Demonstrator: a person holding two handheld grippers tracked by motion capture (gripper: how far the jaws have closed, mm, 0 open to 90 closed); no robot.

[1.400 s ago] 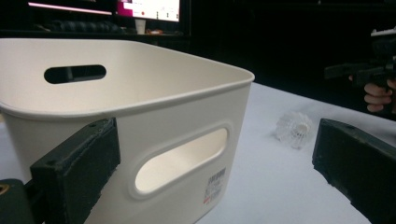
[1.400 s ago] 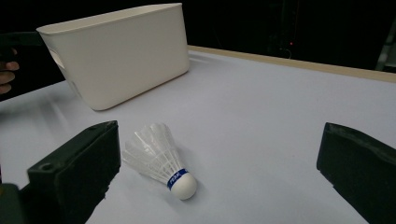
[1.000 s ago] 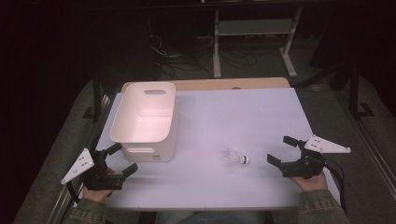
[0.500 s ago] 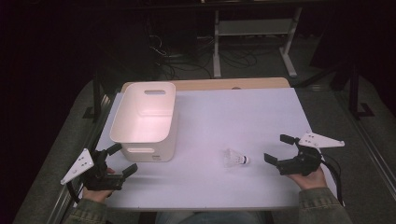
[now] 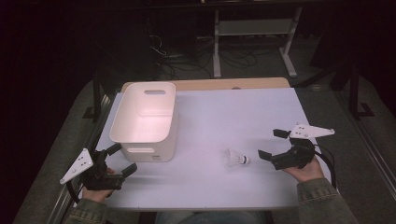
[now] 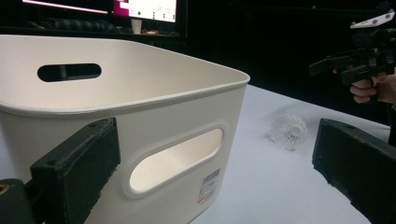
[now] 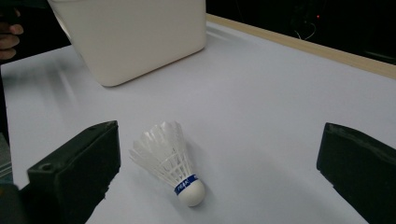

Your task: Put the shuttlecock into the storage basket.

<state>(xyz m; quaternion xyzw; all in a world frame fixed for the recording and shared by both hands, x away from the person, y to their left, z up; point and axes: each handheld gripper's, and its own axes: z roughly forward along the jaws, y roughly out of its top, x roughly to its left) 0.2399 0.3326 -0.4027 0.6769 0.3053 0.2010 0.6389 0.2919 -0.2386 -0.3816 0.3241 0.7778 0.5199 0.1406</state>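
Note:
A white shuttlecock [image 5: 235,158] with a blue band lies on its side on the white table [image 5: 224,116], cork end toward the right. My right gripper [image 5: 273,144] hovers open just right of it, jaws spread wide. In the right gripper view the shuttlecock [image 7: 168,162] lies on the table ahead of the two jaws, nearer the left one. A white plastic bin [image 5: 144,120] with handle slots stands at the left. My left gripper [image 5: 120,161] is open at the bin's near left corner; its view shows the bin wall [image 6: 154,126] close ahead and the shuttlecock [image 6: 288,131] farther off.
The table's wooden back edge [image 5: 210,84] runs behind the bin. Beyond it, a dark floor holds cables and a metal stand [image 5: 252,42]. A bare stretch of table lies between bin and shuttlecock. The other hand's gripper [image 6: 359,56] appears at upper right of the left gripper view.
My right gripper has moved left, closing in on the shuttlecock. The left gripper, bin and shuttlecock have stayed in place.

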